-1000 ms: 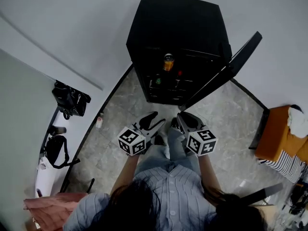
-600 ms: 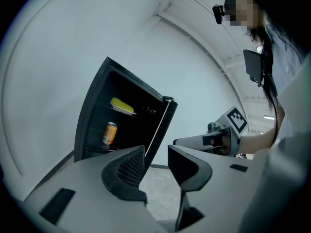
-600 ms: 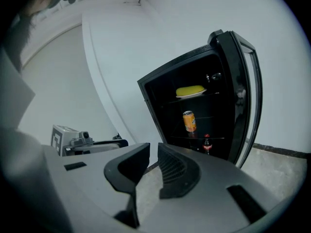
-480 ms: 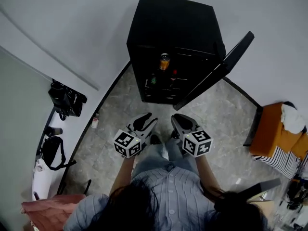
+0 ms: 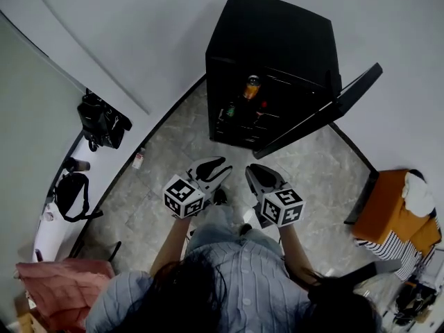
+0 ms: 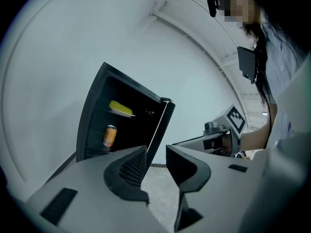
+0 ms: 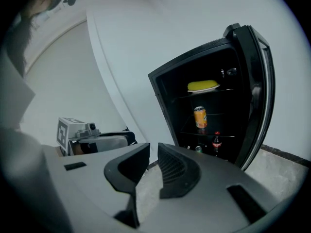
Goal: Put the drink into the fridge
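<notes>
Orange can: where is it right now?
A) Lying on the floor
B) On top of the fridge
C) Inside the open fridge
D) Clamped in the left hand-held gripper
C: the can stands upright inside the fridge, whose door is open.

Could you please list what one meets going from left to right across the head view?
Black bag → left gripper, jaws closing with nothing between them → right gripper → orange furniture.
</notes>
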